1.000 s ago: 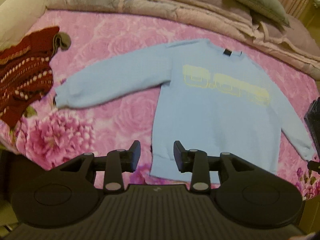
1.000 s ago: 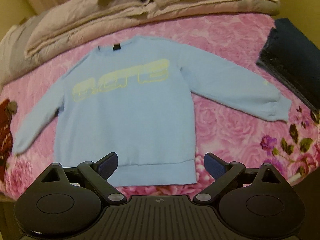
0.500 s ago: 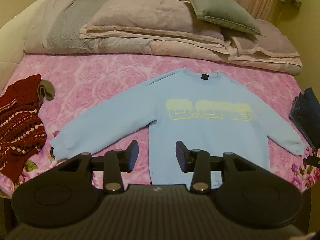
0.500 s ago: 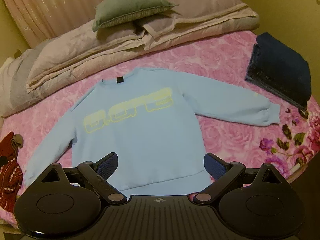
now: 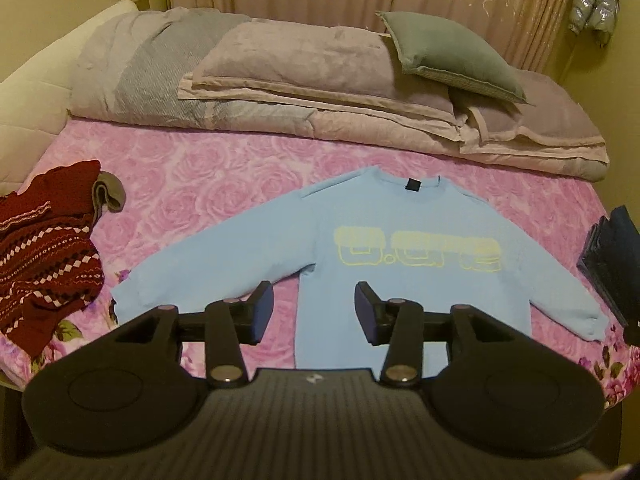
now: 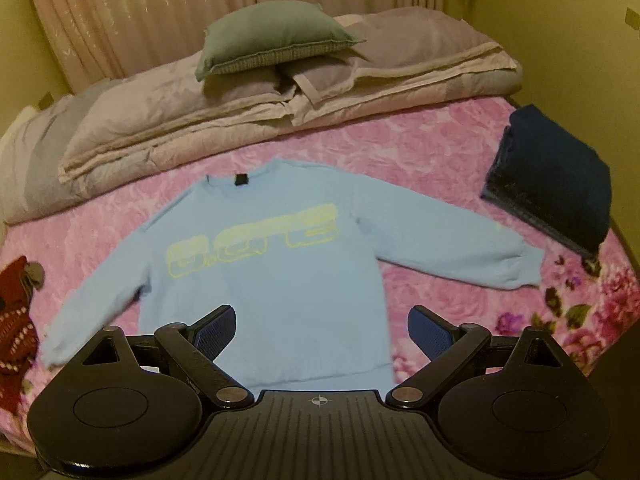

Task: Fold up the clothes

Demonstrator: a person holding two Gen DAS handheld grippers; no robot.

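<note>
A pink rose-print bed [image 5: 224, 160] fills both views, folded mauve bedding [image 5: 320, 92] and a green cushion [image 6: 272, 40] at its head. A light blue sweatshirt [image 6: 280, 272] lies flat in the middle, front up (yellow lettering across the chest), both sleeves spread out. Folded dark jeans [image 6: 556, 196] sit by its right sleeve, a red patterned knit [image 5: 44, 256] beyond the left. The left gripper [image 5: 314, 311] and right gripper [image 6: 320, 334] hover above the hem, jaws apart, holding nothing

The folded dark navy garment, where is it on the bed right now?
The folded dark navy garment lies at the bed's right edge on the pink floral bedspread, just beyond the right cuff of the light blue sweatshirt.
</note>
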